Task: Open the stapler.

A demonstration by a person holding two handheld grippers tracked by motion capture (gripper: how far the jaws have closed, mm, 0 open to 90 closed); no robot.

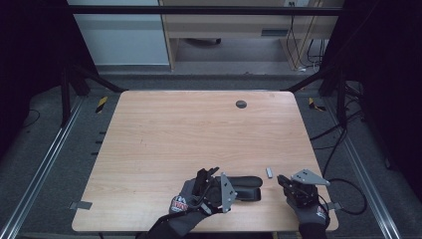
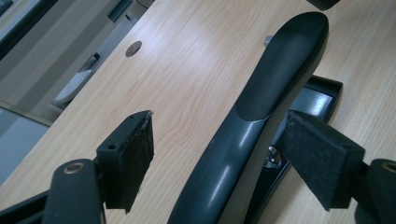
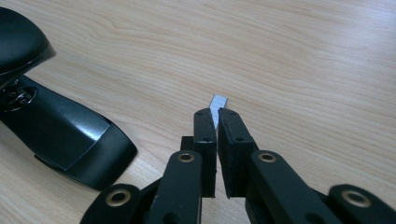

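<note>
High view
Counter [image 1: 164, 134]: pale wood with rounded corners; a round dark grommet [image 1: 241, 104] sat near its far edge.
Stapler [image 1: 247, 186]: black, lying near the front edge between the two hands, its top arm swung up off the base.
Staple strip [image 1: 269, 172]: small and grey, on the wood just right of the stapler and just beyond the right tongs.
Left tongs [image 1: 214, 173]: carried by a gloved hand [image 1: 185, 203], at the stapler's left end.
Right tongs [image 1: 281, 180]: carried by the other gloved hand [image 1: 308, 209], tips pointing towards the strip.

Left gripper view
Left tongs [image 2: 224, 154]: released; the two padded jaws stood wide apart on either side of the stapler's raised arm, neither pad pressing on it.
Stapler [image 2: 261, 112]: glossy top arm with a matte grip lifted clear; the open channel of the base below it showed a metal part, and whether staples lay in it could not be told.
Staple strip [image 2: 268, 40]: a grey end showing just beyond the arm.

Right gripper view
Right tongs [image 3: 217, 121]: jaws nearly together, clenched on the near end of the strip.
Staple strip [image 3: 217, 105]: far end sticking out past the tips, over the wood.
Stapler [image 3: 60, 135]: base and arm at the left, apart from the tongs.
</note>
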